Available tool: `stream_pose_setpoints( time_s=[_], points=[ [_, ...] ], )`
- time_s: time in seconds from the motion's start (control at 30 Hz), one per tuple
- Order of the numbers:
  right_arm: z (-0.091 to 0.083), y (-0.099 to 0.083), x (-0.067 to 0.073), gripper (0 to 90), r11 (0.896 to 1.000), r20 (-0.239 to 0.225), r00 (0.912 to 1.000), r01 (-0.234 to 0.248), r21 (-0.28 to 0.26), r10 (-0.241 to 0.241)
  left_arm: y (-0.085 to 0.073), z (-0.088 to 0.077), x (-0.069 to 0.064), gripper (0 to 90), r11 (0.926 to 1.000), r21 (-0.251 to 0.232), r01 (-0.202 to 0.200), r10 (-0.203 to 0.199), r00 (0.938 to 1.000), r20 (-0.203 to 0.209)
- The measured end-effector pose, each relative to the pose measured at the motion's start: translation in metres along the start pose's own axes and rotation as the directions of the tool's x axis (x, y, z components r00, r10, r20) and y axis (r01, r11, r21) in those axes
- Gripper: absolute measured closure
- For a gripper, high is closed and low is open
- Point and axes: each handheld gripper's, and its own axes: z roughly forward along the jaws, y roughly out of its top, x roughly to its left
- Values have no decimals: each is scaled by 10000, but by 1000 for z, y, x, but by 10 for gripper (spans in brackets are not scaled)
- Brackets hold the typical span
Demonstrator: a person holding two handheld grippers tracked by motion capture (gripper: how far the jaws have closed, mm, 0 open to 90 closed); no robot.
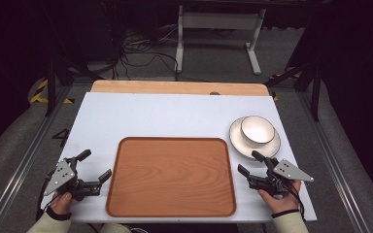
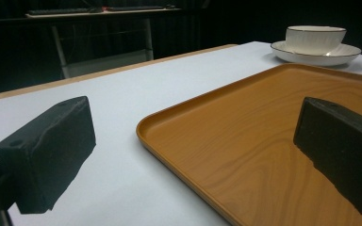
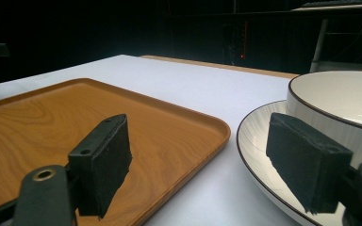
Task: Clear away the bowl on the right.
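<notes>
Currently idle, no grasp yet | left gripper (image 1: 96, 167) sitting jaws apart, empty, beside tray (image 1: 171, 177) left edge | tray bare | bowl (image 1: 257, 130) resting on plate (image 1: 273, 145) right of tray | right gripper (image 1: 251, 163) jaws apart, nearing plate rim | likely next: pinch rim, lift level.

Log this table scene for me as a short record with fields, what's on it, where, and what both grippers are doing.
surface: white table top
tray: wooden tray, centre near the person, nothing on it
plate: white plate with dark rim, to the right of the tray and farther from the person
bowl: white bowl sitting upright on the plate
left gripper: jaws open, holding nothing, beside the tray's left edge
right gripper: jaws open, holding nothing, between tray and plate, close to the plate's near rim
</notes>
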Motion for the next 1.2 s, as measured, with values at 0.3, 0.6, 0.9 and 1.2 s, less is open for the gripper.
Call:
stream_pose_setpoints(
  time_s=[0.3, 0.6, 0.9, 1.2],
  points=[
    [-1, 0, 0, 219, 10000, -65, 10000, -35, -33, 35, 0, 0, 0, 2, 10000, 34, 21, -22, 10000, 43],
    [-1, 0, -1, 211, 9999, -5, 9999, -105, -44, 105, 0, 0, 0, 3, 10000, 31, 26, -26, 10000, 46],
    [2, 4, 0, 235, 10000, 228, 9997, -31, 88, 29, 0, 0, 0, 2, 10000, 18, 22, -22, 10000, 26],
    [1, 22, 5, 233, 9995, 203, 9995, 265, -192, -261, 0, 0, 0, 3, 10000, 15, 53, -53, 10000, 20]
  ],
)
